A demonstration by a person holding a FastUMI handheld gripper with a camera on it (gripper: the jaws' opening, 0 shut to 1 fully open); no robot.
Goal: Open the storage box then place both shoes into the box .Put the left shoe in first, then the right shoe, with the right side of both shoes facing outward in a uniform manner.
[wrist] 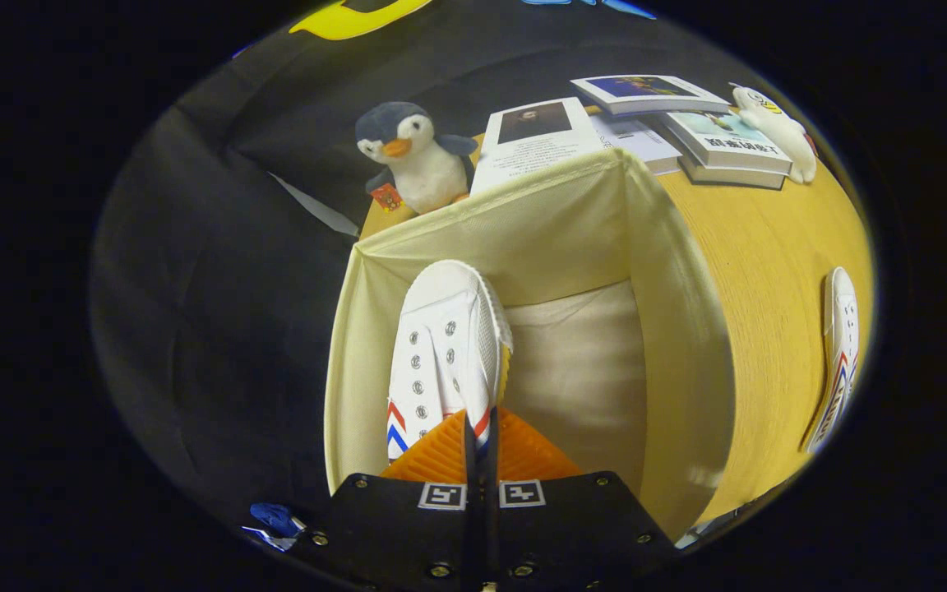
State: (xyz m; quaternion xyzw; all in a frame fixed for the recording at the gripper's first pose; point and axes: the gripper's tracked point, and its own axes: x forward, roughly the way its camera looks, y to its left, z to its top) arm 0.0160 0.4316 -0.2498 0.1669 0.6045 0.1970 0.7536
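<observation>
A cream fabric storage box (671,271) stands open on the yellow wooden table (769,279). My gripper (480,427) is shut on the side edge of a white sneaker (441,353) with red and blue chevrons. The sneaker hangs inside the box near its left wall, toe pointing away from the fingers, laces side turned left. The second white sneaker (839,353) lies on the table to the right of the box, well apart from the fingers.
A plush penguin (412,160) sits on the table just behind the box. Several books and a leaflet (687,123) lie further back, with a white plush toy (778,127) beside them. The black cloth wall drops away left of the table.
</observation>
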